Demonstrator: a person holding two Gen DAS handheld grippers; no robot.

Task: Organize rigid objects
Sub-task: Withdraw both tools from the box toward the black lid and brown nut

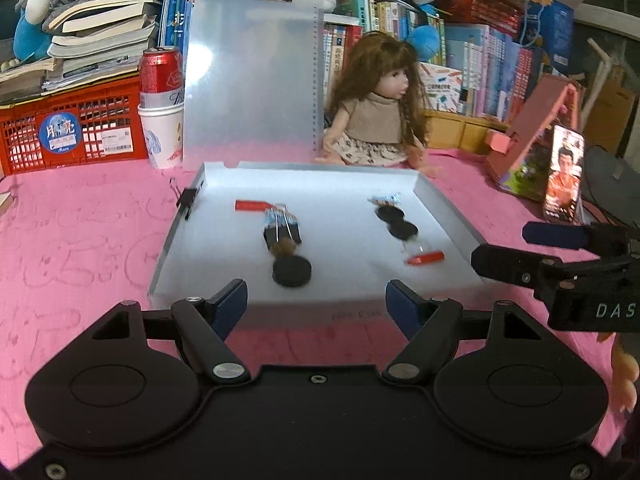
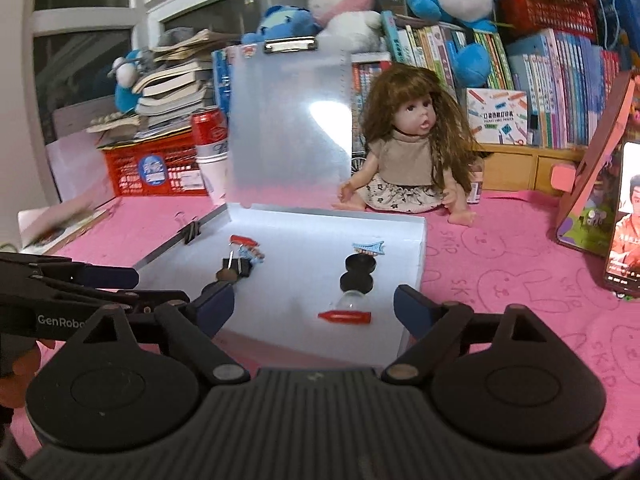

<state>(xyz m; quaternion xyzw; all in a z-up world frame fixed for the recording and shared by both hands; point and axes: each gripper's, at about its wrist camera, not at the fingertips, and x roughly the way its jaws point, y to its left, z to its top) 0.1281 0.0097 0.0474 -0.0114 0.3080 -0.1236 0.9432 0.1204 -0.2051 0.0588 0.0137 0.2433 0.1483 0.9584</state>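
A shallow white tray (image 1: 448,204) lies on the pink mat with its translucent lid (image 1: 252,76) standing up behind it. Inside on the left lie a red clip (image 1: 250,205), a patterned binder clip (image 1: 282,227) and a black disc (image 1: 292,272). On the right are a blue hair clip (image 1: 385,199), joined black discs (image 1: 397,224) and a second red clip (image 1: 425,258), which also shows in the right wrist view (image 2: 345,317). My left gripper (image 1: 316,304) hangs open before the tray's near edge, holding nothing. My right gripper (image 2: 314,306) is open and empty over the tray's near right corner.
A black binder clip (image 1: 187,200) grips the tray's left wall. Behind it stand a doll (image 1: 380,120), a red can in a paper cup (image 1: 161,80) and a red crate (image 1: 76,128) under stacked books. To the right are a phone (image 1: 564,176) and a pink toy house (image 1: 532,136).
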